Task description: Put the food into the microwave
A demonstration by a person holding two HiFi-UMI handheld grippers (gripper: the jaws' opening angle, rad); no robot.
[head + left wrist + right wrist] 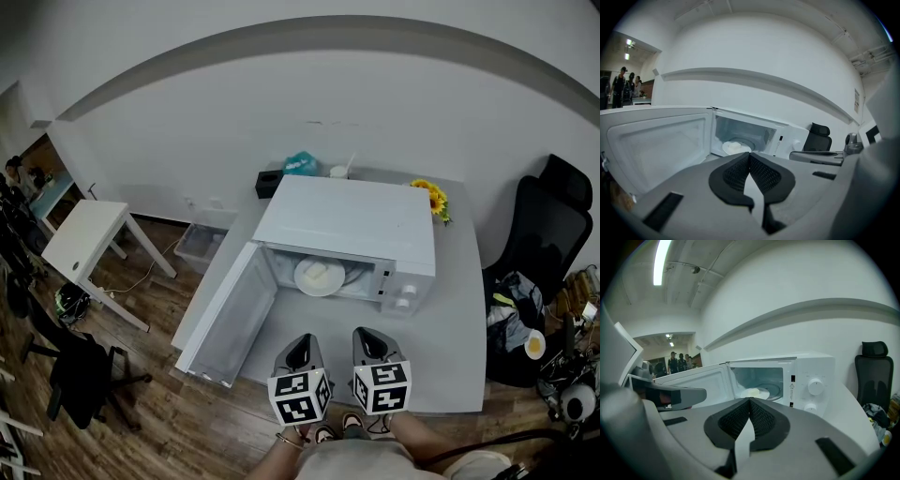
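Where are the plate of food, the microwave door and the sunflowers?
plate of food [319, 277], head view, middle of the plate.
microwave door [230, 314], head view, inner face of open door.
sunflowers [432, 198], head view, yellow blooms.

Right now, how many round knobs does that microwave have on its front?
2. The upper knob sits on the front of the microwave, right of its opening; the lower knob is directly beneath it.

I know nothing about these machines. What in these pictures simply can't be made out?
- What the food on the plate is: small and pale in every view.
- The teal thing and black box behind the microwave: head view, partly hidden by its top.
- Markings around the dial: right gripper view, too small.
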